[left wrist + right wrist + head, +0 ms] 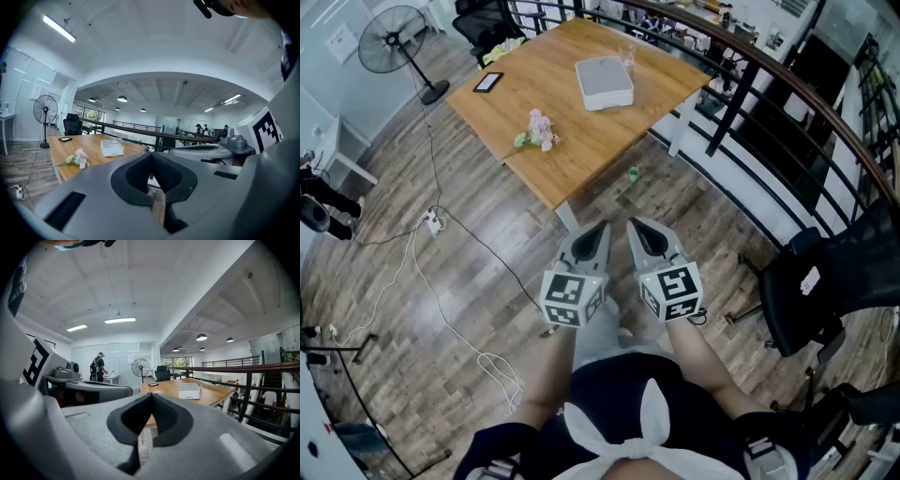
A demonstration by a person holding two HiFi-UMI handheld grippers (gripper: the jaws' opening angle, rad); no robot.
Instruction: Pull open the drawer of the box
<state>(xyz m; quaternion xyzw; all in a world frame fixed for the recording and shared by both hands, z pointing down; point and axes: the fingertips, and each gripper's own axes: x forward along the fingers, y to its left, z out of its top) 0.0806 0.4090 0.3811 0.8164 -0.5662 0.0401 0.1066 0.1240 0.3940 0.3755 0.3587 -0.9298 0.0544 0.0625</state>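
Note:
The white box [605,82] lies flat on the wooden table [572,141], far ahead of me, and its drawer looks closed. It also shows as a small white box [111,147] in the left gripper view and as a white box [189,391] in the right gripper view. My left gripper [602,229] and right gripper [635,225] hang side by side over the floor, well short of the table's near corner. Both point toward the table. The left gripper [152,155] has its jaws together with nothing between them. So does the right gripper [151,396].
On the table lie pink flowers [539,129], a dark phone [487,82] and a clear glass [626,54]. A standing fan [394,42] is at the far left, with cables [431,220] across the floor. A black railing [787,103] runs along the right, with a black chair [825,281] near it.

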